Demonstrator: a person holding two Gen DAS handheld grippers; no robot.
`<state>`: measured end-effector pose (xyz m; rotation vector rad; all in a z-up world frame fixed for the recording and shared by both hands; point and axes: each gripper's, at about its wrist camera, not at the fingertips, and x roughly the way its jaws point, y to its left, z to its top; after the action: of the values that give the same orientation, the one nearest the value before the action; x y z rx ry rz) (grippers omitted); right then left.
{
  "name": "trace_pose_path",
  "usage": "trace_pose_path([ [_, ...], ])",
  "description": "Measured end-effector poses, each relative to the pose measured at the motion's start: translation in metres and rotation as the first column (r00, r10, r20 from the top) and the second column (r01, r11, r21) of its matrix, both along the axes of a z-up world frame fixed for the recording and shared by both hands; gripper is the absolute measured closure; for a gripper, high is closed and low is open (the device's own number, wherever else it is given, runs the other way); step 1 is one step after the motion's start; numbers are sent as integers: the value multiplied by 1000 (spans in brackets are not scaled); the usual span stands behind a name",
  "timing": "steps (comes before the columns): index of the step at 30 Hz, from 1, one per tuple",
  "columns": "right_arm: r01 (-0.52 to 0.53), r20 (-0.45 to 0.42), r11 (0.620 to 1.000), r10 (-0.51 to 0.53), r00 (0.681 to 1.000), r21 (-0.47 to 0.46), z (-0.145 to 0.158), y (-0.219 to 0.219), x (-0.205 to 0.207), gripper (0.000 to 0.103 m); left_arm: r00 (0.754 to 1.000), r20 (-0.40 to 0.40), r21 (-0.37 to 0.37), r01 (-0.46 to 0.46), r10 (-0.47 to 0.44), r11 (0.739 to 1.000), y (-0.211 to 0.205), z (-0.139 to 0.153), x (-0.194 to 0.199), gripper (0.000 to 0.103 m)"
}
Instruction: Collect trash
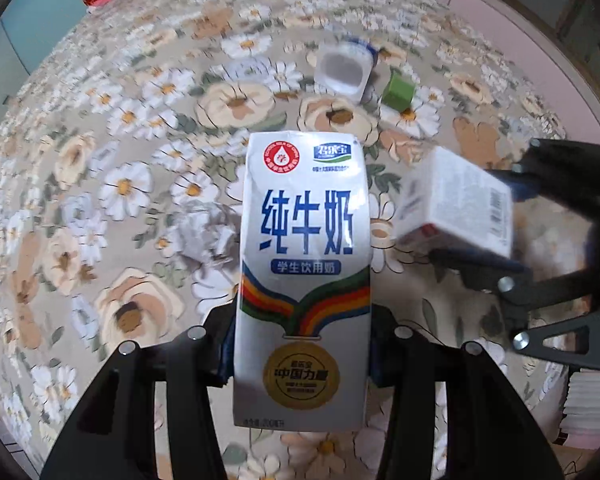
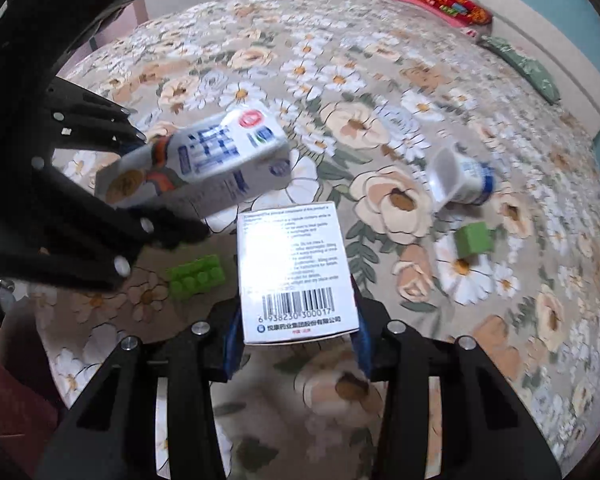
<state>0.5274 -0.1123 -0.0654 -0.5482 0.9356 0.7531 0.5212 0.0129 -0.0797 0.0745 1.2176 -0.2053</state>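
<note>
Left gripper [image 1: 302, 344] is clamped on the milk carton [image 1: 304, 280], jaws on its two narrow sides near the base, carton lifted clear of the floral bedspread [image 1: 100, 160]. Right gripper [image 2: 296, 320] is clamped on the white medicine box [image 2: 294, 268] at its barcode end, just right of the carton and also off the cloth. Both look like light cardboard, probably empty: stiff along edges, faces crush easily, so grip across the narrow sides with low force; the carton's coated skin may slip. Left lying beyond the carton: yogurt cup [image 1: 346, 68] on its side, thin plastic, take it by the rim; green block [image 1: 398, 90] beside it; crumpled paper [image 1: 206, 234] left of carton, soft, pinch anywhere.
</note>
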Motion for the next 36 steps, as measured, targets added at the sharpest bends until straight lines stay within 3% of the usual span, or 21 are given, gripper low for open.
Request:
trace_pose_path([
  [9, 58, 132, 998, -62, 989, 36, 93, -26, -60, 58, 988, 149, 8, -34, 32, 999, 2, 92, -55, 53],
  [20, 63, 287, 994, -85, 954, 86, 196, -40, -178, 58, 943, 332, 23, -26, 17, 999, -5, 194, -158, 53],
  [27, 63, 357, 994, -93, 930, 93, 233, -50, -255, 58, 914, 405, 50, -19, -3, 999, -14, 228, -222, 53],
  [36, 66, 361, 992, -101, 927, 107, 236, -66, -329, 58, 893, 446, 108, 15, -62, 994, -31, 235, -299, 53],
])
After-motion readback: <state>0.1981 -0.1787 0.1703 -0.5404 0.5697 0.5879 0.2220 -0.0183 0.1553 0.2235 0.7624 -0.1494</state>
